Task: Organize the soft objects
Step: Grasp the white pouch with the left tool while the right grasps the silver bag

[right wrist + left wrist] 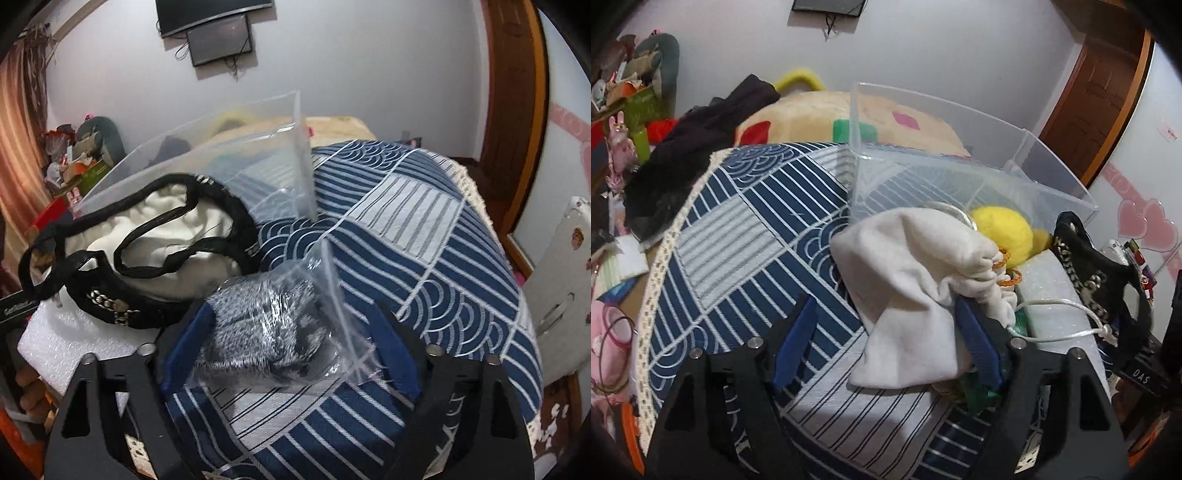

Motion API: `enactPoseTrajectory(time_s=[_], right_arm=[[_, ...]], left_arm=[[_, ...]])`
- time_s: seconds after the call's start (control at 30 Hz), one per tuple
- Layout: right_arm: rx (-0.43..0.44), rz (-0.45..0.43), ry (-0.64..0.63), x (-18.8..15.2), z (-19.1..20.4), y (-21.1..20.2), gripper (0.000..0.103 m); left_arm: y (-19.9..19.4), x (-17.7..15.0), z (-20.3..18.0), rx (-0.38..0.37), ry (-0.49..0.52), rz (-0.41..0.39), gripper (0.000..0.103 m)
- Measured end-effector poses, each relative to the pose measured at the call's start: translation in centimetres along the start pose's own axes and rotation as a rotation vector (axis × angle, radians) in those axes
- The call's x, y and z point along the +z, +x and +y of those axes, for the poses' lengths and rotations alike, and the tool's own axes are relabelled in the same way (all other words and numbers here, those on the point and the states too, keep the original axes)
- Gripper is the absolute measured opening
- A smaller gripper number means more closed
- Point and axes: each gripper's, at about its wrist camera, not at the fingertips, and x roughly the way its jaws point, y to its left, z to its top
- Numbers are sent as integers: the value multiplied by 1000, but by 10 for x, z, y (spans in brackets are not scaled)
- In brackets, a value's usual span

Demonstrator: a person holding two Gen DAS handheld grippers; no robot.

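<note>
Both tongs are set up for a pick, and the aim is clearly to get the loose soft items into the clear plastic bin (960,155) that stands on the blue-and-white patterned cloth (738,236) covering the bench. The left tongs (886,332) stand well open, with nothing gripped: the white drawstring pouch (916,280) lies between the blue pads, draped against the right-hand one, while the left-hand pad is clear of it. To do this well, close low on the bunched neck of the pouch rather than on a loose fold, and keep its white cord (1056,306) from snagging the black chain-trimmed strap (1097,273) just beside it. The yellow plush ball (1001,232) sits right at the bin's near wall, touching the pouch. The right tongs (291,343) are likewise parted around a grey knitted item in a clear plastic bag (266,332); the pads flank it, and I cannot tell whether they press yet. That bag is likely slippery, so bite on the bulk of the knit, not the film. The white foam sheet (74,339) underneath may shift.
</note>
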Motion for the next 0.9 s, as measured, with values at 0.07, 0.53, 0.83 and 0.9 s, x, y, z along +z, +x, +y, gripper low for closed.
enactPoseTrajectory(time_s=[0.07, 0.53, 0.83, 0.9], right_arm=[[14, 10, -9, -2, 1, 0, 70], [59, -61, 7, 0, -8, -25, 27], [41, -166, 1, 19, -7, -48, 26], [42, -192, -1, 26, -7, -54, 26]], left_arm=[[1, -1, -2, -30, 6, 6, 56], [-47, 2, -5, 35, 35, -134, 6], [-97, 12, -6, 46, 45, -257, 6], [-105, 14, -8, 43, 52, -280, 5]])
